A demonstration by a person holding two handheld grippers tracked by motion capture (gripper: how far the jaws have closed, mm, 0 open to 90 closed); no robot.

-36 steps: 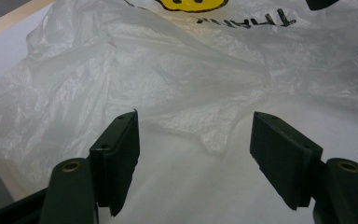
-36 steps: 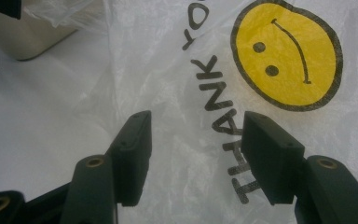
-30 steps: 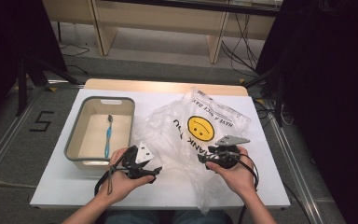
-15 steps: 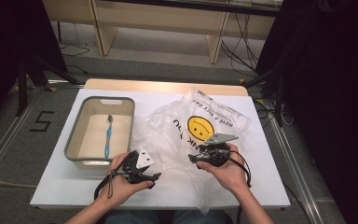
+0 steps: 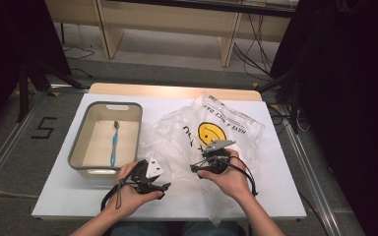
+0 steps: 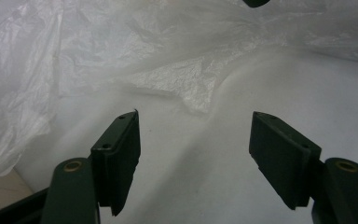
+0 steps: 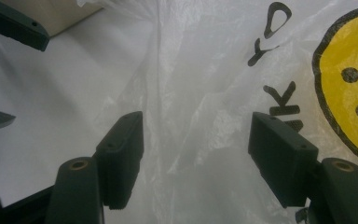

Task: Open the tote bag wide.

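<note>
A crumpled clear plastic bag [image 5: 211,132] with a yellow smiley face [image 5: 211,132] lies on the white table [image 5: 275,191]. My right gripper [image 5: 195,167] hovers over the bag's near left part and points left. In the right gripper view its jaws [image 7: 196,158] stand open and have just been opening wider; bag film [image 7: 200,93] lies below them, not pinched. My left gripper [image 5: 165,186] rests low by the table's front edge, pointing right at the bag. Its jaws [image 6: 193,158] are open over bare table, just short of the bag's edge [image 6: 177,84].
A grey bin [image 5: 78,152] at the left holds a blue toothbrush [image 5: 114,142]. A left gripper fingertip [image 7: 14,23] shows at the top left of the right gripper view. Beyond the table's far edge are the floor and shelf legs.
The right hand has slid left across the bag toward the left hand, and its gripper now points more to the left. The left hand has stayed put.
</note>
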